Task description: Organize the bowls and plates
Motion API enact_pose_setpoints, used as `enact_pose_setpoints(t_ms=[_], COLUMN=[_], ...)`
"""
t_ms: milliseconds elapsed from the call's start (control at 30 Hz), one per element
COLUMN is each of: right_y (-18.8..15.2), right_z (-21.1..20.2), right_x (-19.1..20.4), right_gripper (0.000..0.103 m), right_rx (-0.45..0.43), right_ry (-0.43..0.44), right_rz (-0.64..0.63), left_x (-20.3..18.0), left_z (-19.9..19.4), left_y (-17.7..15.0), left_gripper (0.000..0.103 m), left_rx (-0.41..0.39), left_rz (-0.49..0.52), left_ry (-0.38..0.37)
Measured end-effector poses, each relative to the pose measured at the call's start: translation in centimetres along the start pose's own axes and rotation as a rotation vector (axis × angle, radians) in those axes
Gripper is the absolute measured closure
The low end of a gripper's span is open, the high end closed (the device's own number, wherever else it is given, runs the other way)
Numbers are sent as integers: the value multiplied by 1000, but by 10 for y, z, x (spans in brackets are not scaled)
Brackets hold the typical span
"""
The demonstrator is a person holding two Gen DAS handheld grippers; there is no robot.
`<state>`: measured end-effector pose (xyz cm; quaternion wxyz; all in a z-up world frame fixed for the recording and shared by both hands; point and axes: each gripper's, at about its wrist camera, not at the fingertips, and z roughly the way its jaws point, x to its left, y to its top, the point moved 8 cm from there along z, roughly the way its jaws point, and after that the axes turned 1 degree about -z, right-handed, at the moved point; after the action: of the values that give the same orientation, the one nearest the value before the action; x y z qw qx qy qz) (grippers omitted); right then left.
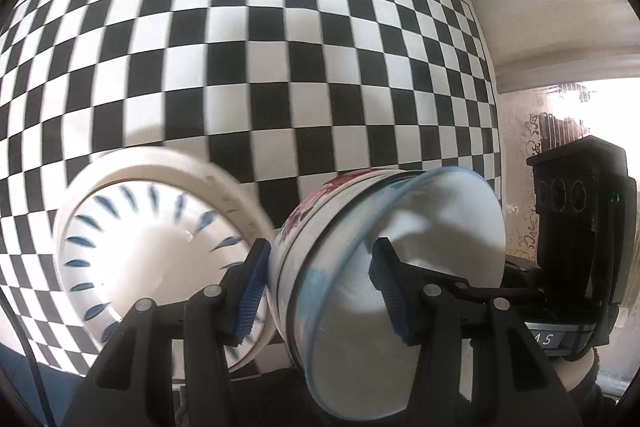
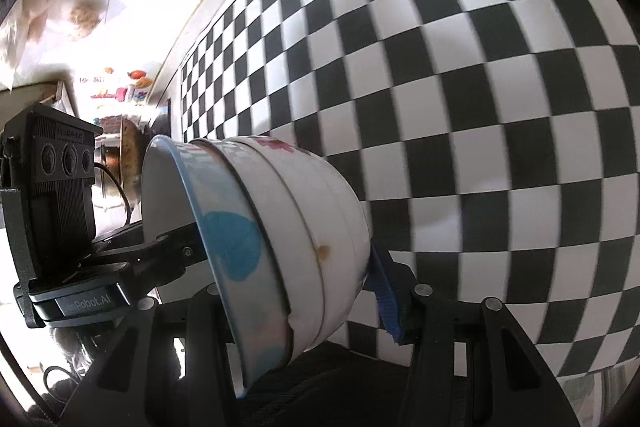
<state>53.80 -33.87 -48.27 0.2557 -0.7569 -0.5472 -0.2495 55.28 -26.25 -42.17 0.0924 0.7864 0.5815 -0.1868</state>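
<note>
A stack of nested white bowls point(image 1: 320, 259) with flower and blue prints is held tilted above the checkered cloth point(image 1: 240, 47). My left gripper point(image 1: 320, 287) is shut on the stack's rim, one blue pad outside and one inside the top bowl. The stack also shows in the right wrist view point(image 2: 280, 235), where my right gripper point(image 2: 320, 287) is shut on it from the other side; only its right blue pad point(image 2: 384, 295) shows. A white bowl with blue dashes point(image 1: 152, 251) lies on the cloth to the left of the stack.
The black and white checkered cloth point(image 2: 440, 87) covers the table. The other gripper's black body point(image 1: 580, 227) is at the right edge of the left wrist view. A wall and a curtain point(image 1: 520, 187) lie beyond the table's edge.
</note>
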Motion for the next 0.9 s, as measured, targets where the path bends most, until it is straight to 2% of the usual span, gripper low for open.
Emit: enact_pose_setpoints(t_ms=[500, 900], right_y=[-21, -8], right_z=[67, 119], right_x=[70, 84], right_gripper=[52, 52], right_rx=[92, 129], right_ry=[8, -42], right_rz=[-92, -89], left_x=[91, 138], left_z=[-37, -22], left_y=[-25, -19], left_gripper=[54, 54], left_rx=[-41, -22], left_rz=[-122, -188], left_ry=[12, -29])
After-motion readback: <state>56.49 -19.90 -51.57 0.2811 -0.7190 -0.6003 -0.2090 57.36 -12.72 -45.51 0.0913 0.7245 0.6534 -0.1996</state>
